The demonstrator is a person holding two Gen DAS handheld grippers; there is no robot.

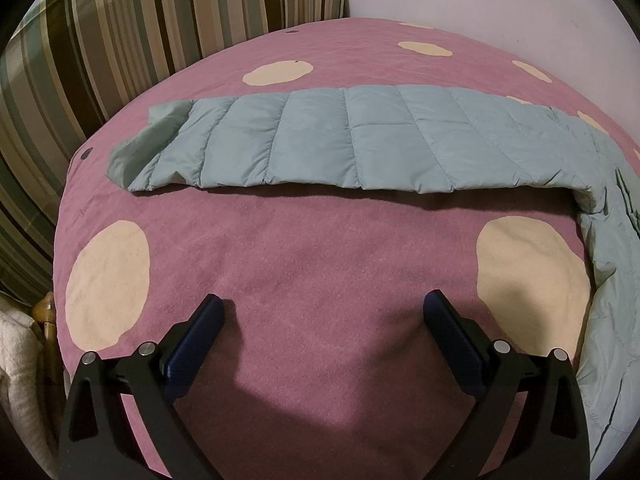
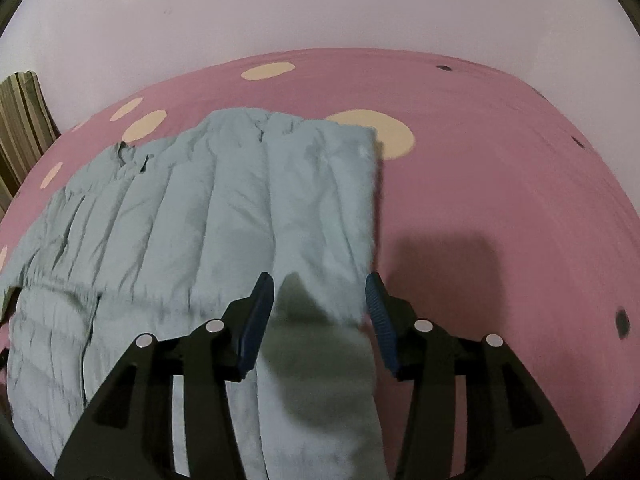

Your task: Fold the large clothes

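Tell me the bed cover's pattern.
The bed cover is pink with large cream dots, clearest in the left wrist view.

A home bedroom: a bed under a pink spotted blanket (image 1: 304, 248), a striped pillow (image 1: 120, 32) at its head, plain wall (image 2: 320, 8) behind.

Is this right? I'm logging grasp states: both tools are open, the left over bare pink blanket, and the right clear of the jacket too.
Not quite. The left tool is open over bare blanket, as the left wrist view shows. But the right wrist view shows the open right tool straddling an edge of the jacket, with fabric between its fingers.
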